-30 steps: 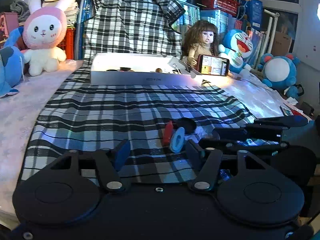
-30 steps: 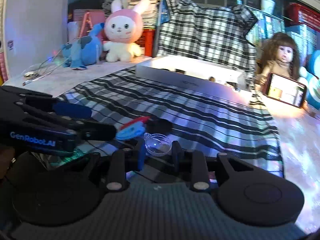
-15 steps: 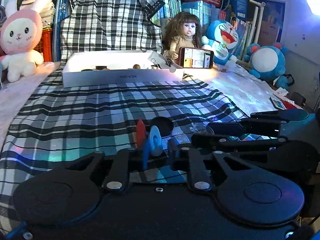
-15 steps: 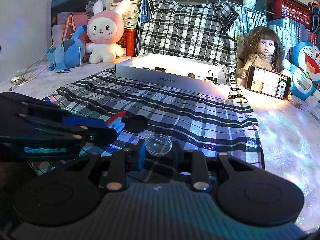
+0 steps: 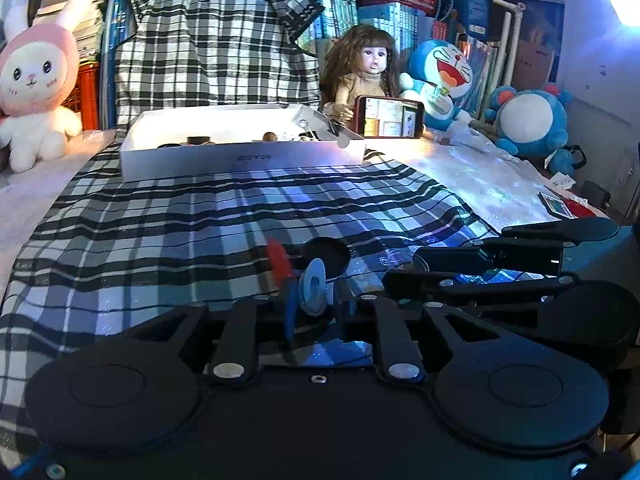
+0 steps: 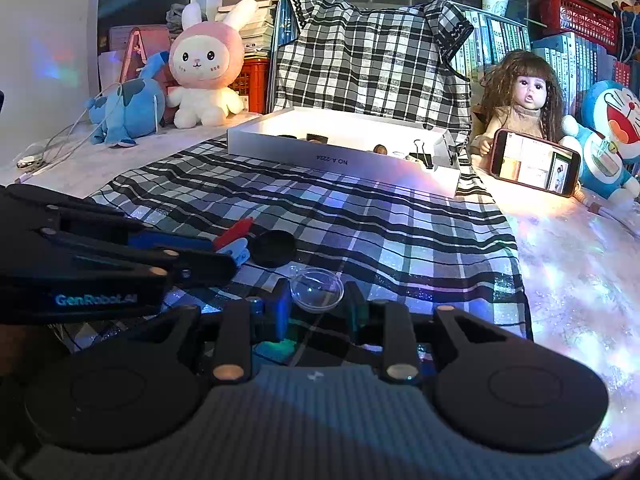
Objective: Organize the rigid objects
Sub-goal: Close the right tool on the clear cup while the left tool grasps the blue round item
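Observation:
My left gripper (image 5: 314,304) is shut on a blue disc-shaped piece (image 5: 313,286) with a red piece (image 5: 280,262) beside it, low over the plaid cloth; they also show in the right wrist view (image 6: 236,240). My right gripper (image 6: 318,304) is shut on a clear round plastic dish (image 6: 317,290). A black round lid (image 6: 274,248) lies on the cloth just ahead of both grippers. A white shallow box (image 5: 240,158) holding several small items stands at the far end of the cloth.
A phone (image 6: 534,164) leans against a doll (image 6: 520,100) right of the box. Plush toys stand at the left (image 6: 204,72) and right (image 5: 532,124). The plaid cloth (image 5: 220,216) covers the table middle. Cables (image 6: 48,152) lie far left.
My left gripper went from open around the red and blue pieces to shut on them. My right gripper stays shut on the clear dish. Both views shifted slightly.

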